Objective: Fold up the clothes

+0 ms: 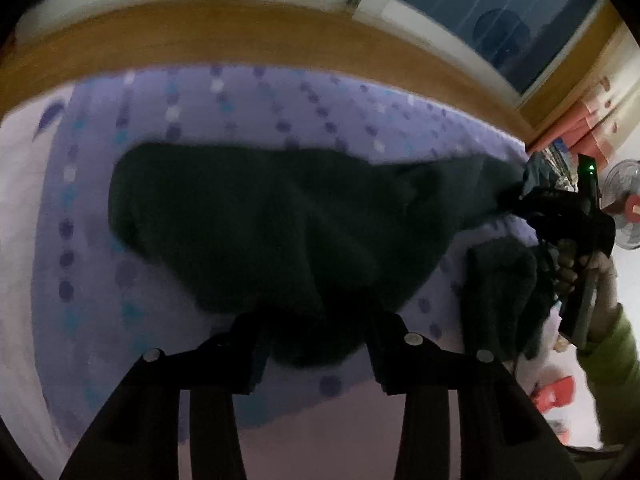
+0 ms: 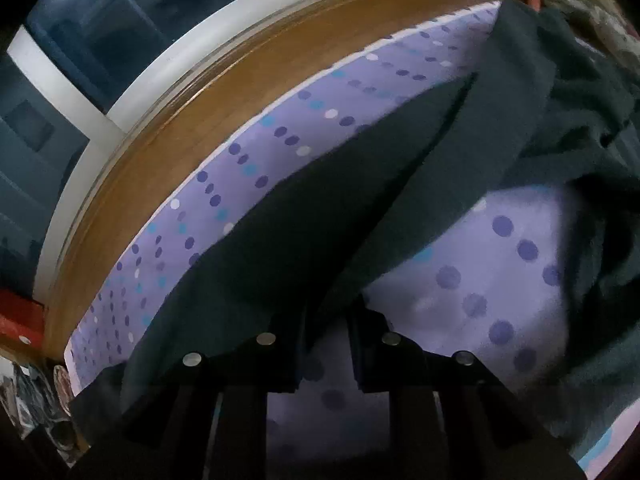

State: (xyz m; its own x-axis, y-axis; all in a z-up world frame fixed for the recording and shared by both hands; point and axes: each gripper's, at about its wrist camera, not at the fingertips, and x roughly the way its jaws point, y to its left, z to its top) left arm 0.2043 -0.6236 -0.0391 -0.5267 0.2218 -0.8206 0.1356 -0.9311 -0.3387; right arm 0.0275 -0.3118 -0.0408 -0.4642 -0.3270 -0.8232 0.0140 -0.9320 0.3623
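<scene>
Dark garment (image 1: 256,216) lies stretched across the bed (image 1: 280,108), both grippers' fingers (image 1: 250,360) (image 2: 286,364) nearly closed, pinching its edge, likely for folding.

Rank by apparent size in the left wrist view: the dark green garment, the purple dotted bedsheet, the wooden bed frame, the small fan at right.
1. Purple dotted bedsheet
2. Dark green garment
3. Wooden bed frame, close to the garment, so unsure
4. Small fan, clearly smallest, though farthest away and cut off by the edge
</scene>
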